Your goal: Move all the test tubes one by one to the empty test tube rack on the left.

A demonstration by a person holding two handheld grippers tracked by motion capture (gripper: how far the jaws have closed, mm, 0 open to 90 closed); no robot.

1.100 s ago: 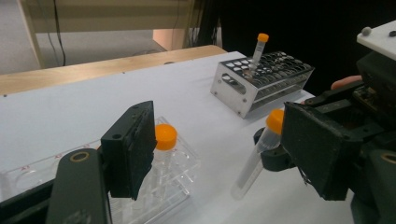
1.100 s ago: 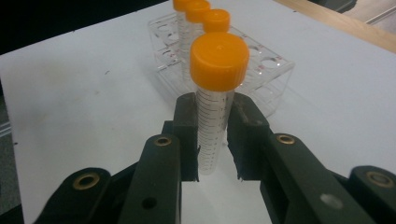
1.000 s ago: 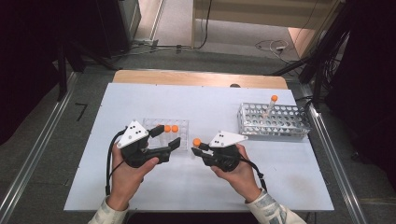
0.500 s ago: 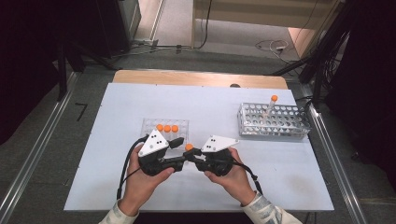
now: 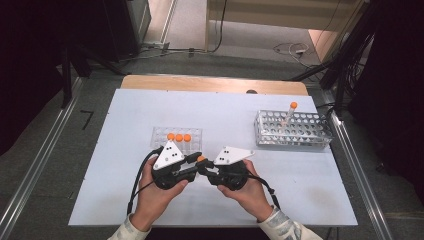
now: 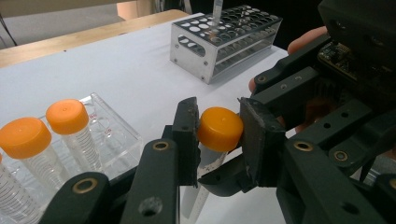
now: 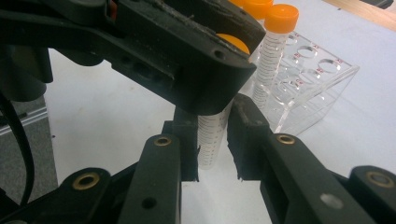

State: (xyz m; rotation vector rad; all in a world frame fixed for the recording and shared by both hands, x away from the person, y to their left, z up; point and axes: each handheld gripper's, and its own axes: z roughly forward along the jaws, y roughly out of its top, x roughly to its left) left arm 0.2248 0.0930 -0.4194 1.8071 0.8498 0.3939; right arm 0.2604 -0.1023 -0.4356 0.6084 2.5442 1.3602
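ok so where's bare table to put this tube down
Free: the wide strip between the clear rack and the metal rack, the whole left side beside the clear rack, and the near right corner below the metal rack. Crowded: the near middle, where both hand-held grippers meet on the tube.

1. A clear plastic tube (image 6: 210,158) with printed scale marks is held upright above the surface.
2. Its orange cap (image 6: 219,129) is clamped between jaws; its body is gripped lower down.

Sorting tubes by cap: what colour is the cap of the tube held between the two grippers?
Orange cap, clearest in the left gripper view.
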